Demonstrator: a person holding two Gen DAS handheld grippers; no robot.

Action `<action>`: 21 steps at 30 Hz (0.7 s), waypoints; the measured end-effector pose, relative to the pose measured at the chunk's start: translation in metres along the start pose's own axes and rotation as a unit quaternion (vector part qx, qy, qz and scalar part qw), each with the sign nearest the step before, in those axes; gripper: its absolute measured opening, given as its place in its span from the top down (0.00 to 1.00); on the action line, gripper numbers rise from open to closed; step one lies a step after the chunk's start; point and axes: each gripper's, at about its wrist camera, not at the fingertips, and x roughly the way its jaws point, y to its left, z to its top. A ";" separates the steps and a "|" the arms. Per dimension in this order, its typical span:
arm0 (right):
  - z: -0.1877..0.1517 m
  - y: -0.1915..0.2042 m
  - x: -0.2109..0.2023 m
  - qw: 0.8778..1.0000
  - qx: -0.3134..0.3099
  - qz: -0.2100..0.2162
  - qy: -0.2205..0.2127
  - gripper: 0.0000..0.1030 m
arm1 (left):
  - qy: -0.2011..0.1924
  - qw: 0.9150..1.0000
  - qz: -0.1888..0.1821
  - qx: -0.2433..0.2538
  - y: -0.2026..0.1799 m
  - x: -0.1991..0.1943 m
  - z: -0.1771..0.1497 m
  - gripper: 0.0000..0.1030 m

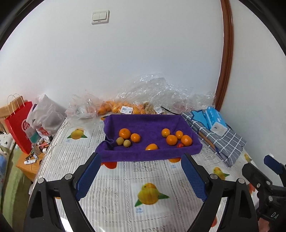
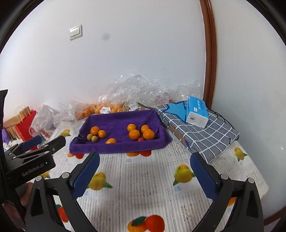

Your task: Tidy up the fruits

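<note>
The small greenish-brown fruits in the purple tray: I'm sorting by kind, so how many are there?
2. Both small greenish-brown round fruits sit side by side, touching, at the left of the purple towel-lined tray, beside two oranges. Others may be hidden.

Both cameras sit low over the near part of the bench, each looking forward between its own claw's fingers toward the far wall. The left wrist view faces the purple tray head-on from fairly near. The right wrist view stands a little farther back and to the right, seeing the tray slightly left of centre. Both share the tray, the bench's far edge and the light switch. Each view catches the other claw at its side edge.
</note>
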 end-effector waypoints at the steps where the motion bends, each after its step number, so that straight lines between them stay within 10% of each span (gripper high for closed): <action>1: -0.001 0.000 -0.003 1.000 0.000 -0.003 -0.002 0.02 | 0.000 1.000 -0.003 0.000 -0.002 -0.002 0.000 0.12; 21: -0.009 -0.017 -0.019 0.999 0.030 -0.023 -0.005 0.02 | -0.015 1.000 0.006 -0.009 -0.007 -0.022 -0.001 0.12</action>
